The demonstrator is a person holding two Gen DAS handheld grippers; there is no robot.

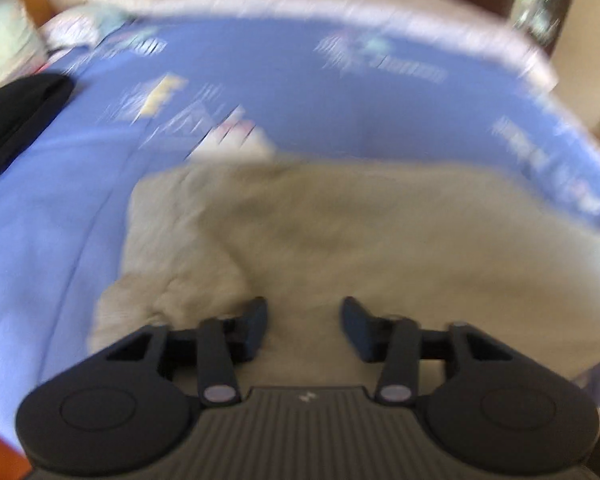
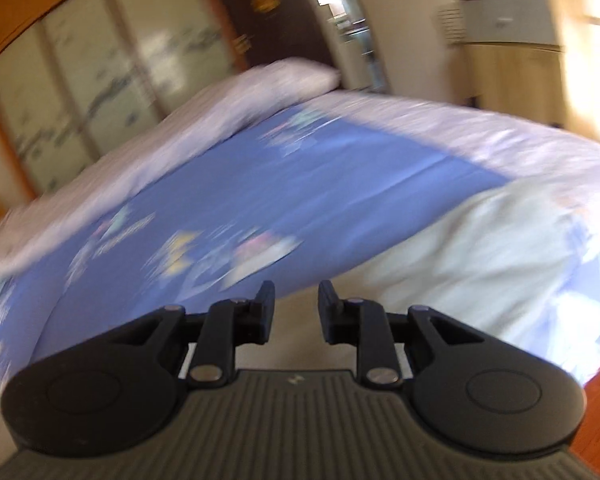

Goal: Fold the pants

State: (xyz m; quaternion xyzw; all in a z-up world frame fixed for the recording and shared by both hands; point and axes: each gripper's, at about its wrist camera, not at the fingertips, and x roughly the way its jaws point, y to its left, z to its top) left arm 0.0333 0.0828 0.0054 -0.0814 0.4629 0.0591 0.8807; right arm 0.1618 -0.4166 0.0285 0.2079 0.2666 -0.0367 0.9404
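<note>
Left gripper (image 1: 304, 312) hangs parted and empty over beige pants (image 1: 340, 232); right gripper (image 2: 296, 296) parted, seemingly empty, bed (image 2: 260, 184) at twelve o'clock

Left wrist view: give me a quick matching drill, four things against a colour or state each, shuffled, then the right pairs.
Things:
1. pants
2. bedsheet
3. dark garment
4. left gripper

Colour or state:
A. black, bunched at the left edge of the view
B. jaws apart, nothing between them
C. beige, spread on the bed
D. blue with pale printed patterns

Pairs: 1-C, 2-D, 3-A, 4-B
</note>
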